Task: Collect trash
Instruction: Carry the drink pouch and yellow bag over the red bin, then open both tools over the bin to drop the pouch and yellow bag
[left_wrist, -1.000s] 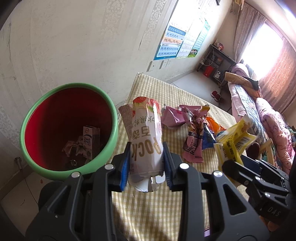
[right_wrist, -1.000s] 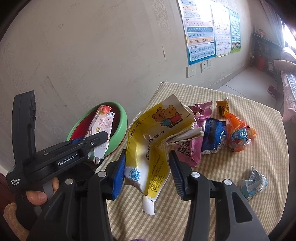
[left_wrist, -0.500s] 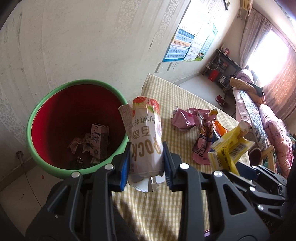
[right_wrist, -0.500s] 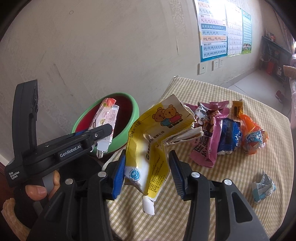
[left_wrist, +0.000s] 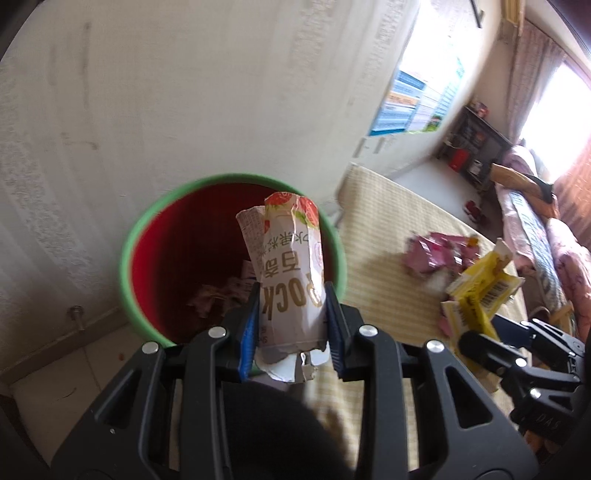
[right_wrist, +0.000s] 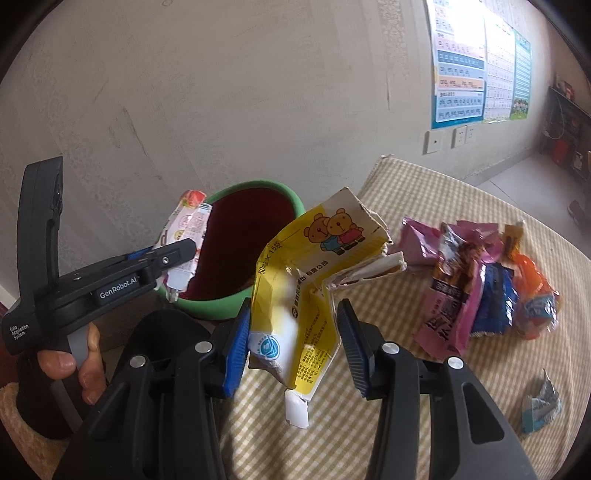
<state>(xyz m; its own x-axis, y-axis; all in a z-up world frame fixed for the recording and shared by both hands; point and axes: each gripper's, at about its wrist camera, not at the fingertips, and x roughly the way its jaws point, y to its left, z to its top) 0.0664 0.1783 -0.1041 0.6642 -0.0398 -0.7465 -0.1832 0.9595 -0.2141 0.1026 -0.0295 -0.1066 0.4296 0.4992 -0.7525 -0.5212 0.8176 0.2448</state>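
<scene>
Beside the checked tabletop, your left gripper jaws pinch a light, crushable snack carton low, above the bin, while your right gripper jaws clamp a flimsy yellow box.

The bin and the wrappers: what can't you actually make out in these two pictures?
- Bin contents: left wrist view, blurred, dark, partly behind the held pouch.
- Bin's near side: right wrist view, hidden by the yellow box and the left gripper.
- Pink wrappers: left wrist view, smeared by motion.
- Silver scrap: right wrist view, print too small to read.
</scene>
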